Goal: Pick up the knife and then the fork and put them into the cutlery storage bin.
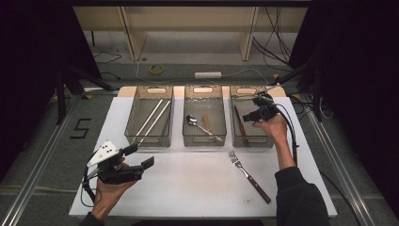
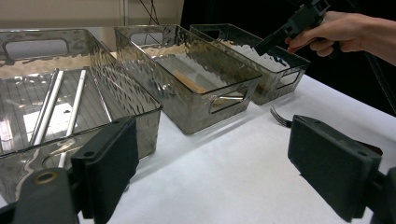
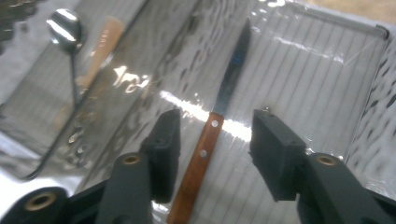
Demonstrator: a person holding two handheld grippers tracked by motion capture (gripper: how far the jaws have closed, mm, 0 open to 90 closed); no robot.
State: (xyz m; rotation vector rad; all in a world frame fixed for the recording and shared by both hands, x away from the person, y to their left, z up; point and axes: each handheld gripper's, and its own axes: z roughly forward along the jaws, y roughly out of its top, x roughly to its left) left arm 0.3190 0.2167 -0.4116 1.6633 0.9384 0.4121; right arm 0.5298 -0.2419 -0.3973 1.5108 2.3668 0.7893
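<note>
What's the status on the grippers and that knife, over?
Right gripper open above right bin. Knife lies flat inside, released. Left gripper open, idle. Fork waits on table, nothing blocking.

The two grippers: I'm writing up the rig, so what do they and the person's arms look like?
Both grippers are black with two blocky flat jaws. The left gripper carries a grey three-cornered plate with dark dots. A black cable trails from the right gripper. Brass-coloured rivets sit at the jaw hinges. The right arm wears a dark sleeve.
</note>
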